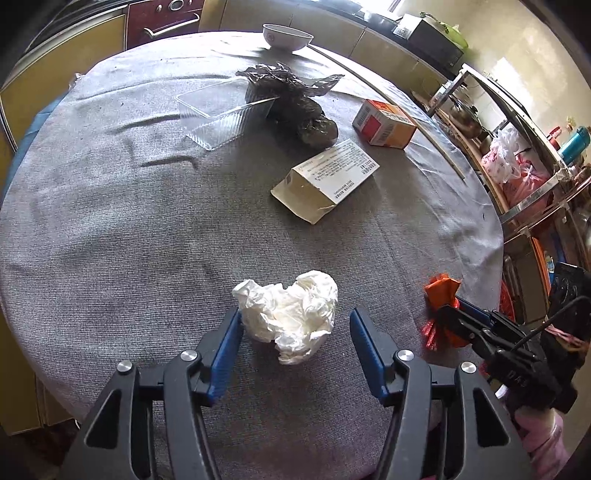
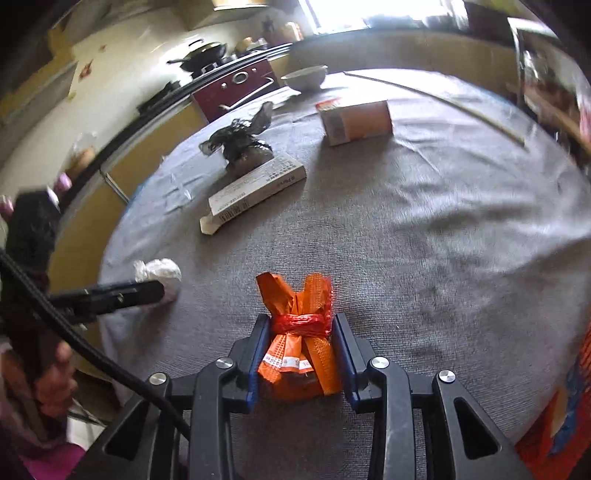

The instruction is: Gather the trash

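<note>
Your left gripper [image 1: 295, 325] is sitting spread wide around a crumpled white tissue [image 1: 290, 314] on the gray tablecloth [image 1: 110, 229], one blue finger [image 1: 229, 343] touching its edge and the other standing clear. Your right gripper [image 2: 300, 354] is clamping an orange wrapper bundle [image 2: 299, 350] between both pads, low over the cloth. Ahead of your grippers are lying a flat white carton [image 1: 327, 179], an orange box [image 1: 384, 123], a clear plastic tray [image 1: 221, 116], a dark crumpled bag [image 1: 295, 99] and, farthest, a bowl [image 1: 287, 36].
</note>
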Action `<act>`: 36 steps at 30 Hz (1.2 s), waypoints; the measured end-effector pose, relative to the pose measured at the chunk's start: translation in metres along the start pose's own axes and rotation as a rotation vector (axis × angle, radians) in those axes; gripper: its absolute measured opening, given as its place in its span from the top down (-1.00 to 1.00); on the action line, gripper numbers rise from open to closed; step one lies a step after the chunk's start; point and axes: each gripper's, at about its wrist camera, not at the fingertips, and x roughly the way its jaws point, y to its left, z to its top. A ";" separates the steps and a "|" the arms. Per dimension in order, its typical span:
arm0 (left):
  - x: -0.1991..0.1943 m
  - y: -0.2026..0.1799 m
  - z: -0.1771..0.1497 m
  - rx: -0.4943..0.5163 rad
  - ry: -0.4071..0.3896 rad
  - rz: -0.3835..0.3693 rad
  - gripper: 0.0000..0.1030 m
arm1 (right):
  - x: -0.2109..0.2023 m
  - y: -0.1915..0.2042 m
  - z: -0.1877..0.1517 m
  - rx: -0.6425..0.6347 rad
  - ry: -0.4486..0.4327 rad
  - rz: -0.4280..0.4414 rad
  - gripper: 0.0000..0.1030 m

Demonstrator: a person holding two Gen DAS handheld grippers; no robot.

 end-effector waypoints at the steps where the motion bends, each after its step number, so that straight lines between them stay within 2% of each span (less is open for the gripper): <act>1: 0.000 0.001 0.000 -0.002 -0.001 0.000 -0.18 | 0.000 -0.003 0.001 0.012 0.006 0.019 0.23; 3: 0.000 0.002 0.001 -0.003 -0.004 -0.002 -0.18 | 0.000 -0.002 0.003 0.014 0.019 0.053 -0.20; 4: 0.000 0.003 0.001 -0.002 -0.008 -0.002 -0.18 | 0.000 0.000 0.004 0.015 0.028 0.056 -0.28; 9: -0.002 0.007 0.002 0.008 -0.022 0.005 -0.17 | 0.006 0.012 0.010 -0.027 0.098 0.006 -0.31; 10: -0.002 0.008 0.002 0.008 -0.022 0.002 -0.17 | 0.007 0.013 0.011 -0.030 0.107 -0.002 -0.31; 11: -0.001 0.009 0.002 0.008 -0.023 0.000 -0.17 | 0.008 0.015 0.011 -0.038 0.114 -0.019 -0.17; 12: -0.001 0.009 0.002 0.009 -0.025 0.001 -0.17 | 0.009 0.017 0.011 -0.050 0.116 -0.055 0.30; 13: 0.000 0.009 0.002 0.012 -0.025 0.000 -0.15 | 0.011 0.020 0.012 -0.073 0.126 -0.094 0.29; 17: 0.000 0.007 0.002 0.024 -0.030 -0.026 0.16 | 0.012 0.028 0.011 -0.128 0.116 -0.132 0.32; 19: -0.002 0.003 0.002 0.044 -0.042 -0.011 0.24 | 0.010 0.031 0.009 -0.146 0.096 -0.135 0.33; 29: -0.013 -0.003 0.007 0.051 -0.079 0.010 0.27 | -0.018 0.018 0.010 -0.064 -0.008 -0.078 0.34; 32: -0.017 -0.014 0.009 0.081 -0.084 0.009 0.27 | -0.032 0.006 0.010 -0.026 -0.049 -0.073 0.34; 36: -0.020 -0.049 0.015 0.166 -0.086 -0.009 0.27 | -0.055 -0.017 0.008 0.036 -0.114 -0.083 0.34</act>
